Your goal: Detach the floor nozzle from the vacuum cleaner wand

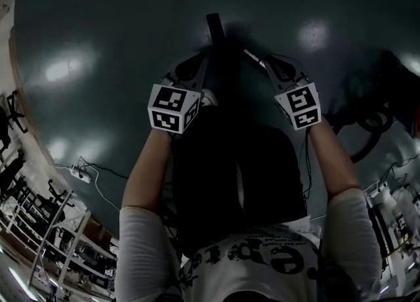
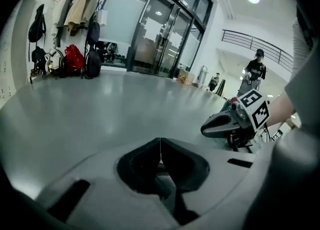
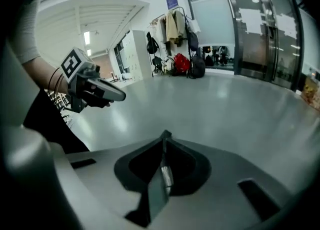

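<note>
Head view, tools: left gripper (image 1: 191, 67) and right gripper (image 1: 281, 67) held out over the dark floor (image 1: 98, 18); both closed tight, nothing between the jaws.
Head view, task thing: narrow dark bar (image 1: 214, 30) ahead, between the two tools; possibly the vacuum wand, too dim to say. No floor nozzle made out.
Head view, right side: dark looped tangle (image 1: 371, 113), well apart from both tools; not identifiable.
Left gripper view: jaws pressed together, empty. Bare grey floor ahead, coat rack (image 2: 75, 29) and glass doors (image 2: 160, 34) far off. No wand or nozzle in sight.
Right gripper view: jaws together, empty. Bare floor again, no task thing.
Risk, closed jaws: reaching the wand like this likely means a knock, not a grip, enough to push or topple it.
Risk, dim light: wrong dark shape easily taken for the wand.
Risk, detaching: pulling with only one part held probably drags the whole cleaner instead of freeing the nozzle.
</note>
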A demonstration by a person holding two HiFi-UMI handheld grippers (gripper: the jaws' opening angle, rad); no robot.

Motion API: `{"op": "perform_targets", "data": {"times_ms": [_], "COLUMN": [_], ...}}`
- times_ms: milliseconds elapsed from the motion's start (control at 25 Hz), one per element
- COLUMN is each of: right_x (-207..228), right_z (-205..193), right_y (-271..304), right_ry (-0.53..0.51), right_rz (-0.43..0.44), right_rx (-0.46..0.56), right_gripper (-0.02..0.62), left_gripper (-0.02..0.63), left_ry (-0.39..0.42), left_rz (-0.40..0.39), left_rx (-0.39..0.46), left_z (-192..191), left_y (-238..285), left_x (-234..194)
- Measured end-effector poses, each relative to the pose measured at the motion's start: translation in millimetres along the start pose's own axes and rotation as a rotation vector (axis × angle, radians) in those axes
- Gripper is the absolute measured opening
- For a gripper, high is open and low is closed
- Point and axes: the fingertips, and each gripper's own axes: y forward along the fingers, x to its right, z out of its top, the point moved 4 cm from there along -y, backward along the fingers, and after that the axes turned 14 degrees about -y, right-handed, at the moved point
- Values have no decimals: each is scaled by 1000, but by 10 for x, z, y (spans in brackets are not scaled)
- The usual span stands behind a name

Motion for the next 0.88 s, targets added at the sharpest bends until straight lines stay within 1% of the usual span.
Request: {"op": "perform_targets", "data": {"times_ms": [80,120,200,280,360,440,560,640,720,760,800,880], "right_x": [20,27,19,-38,-122,-209,-340,-407,-455,-458,-442,-404], "right_z": [-517,-730,-1086,-1373,-1605,-1780,-2002,-2158,-2317,-2370,-2394,-2387], "right_y": [404,585,885,1090,1225,1335,1474,1582,1719,1765,1781,1765], "right_ry": [29,44,66,71,53,26,-37,-113,-202,-229,-240,-244], "right_rz": [12,25,69,118,159,180,201,223,233,232,230,233], "right_rx": [-42,-61,-96,-129,-172,-222,-311,-380,-431,-448,-459,-450], "right_gripper": [5,5,22,73,148,169,193,201,204,209,209,209], "left_gripper": [5,5,5,5,5,5,6,6,6,13,37,71], "left_ry": [20,15,-30,-105,-168,-177,-133,-130,-145,-155,-167,-192], "left_rz": [9,19,47,72,66,47,46,50,39,28,18,1], "left_rx": [-1,-1,-1,-15,-55,-101,-134,-137,-146,-156,-167,-184], "left_z": [-297,-434,-694,-977,-1272,-1505,-1718,-1805,-1888,-1930,-1962,-2005], "left_y": [363,515,773,970,1103,1182,1274,1324,1372,1403,1436,1478], "left_x": [-288,-425,-673,-848,-909,-907,-916,-954,-1004,-1020,-1024,-1016]}}
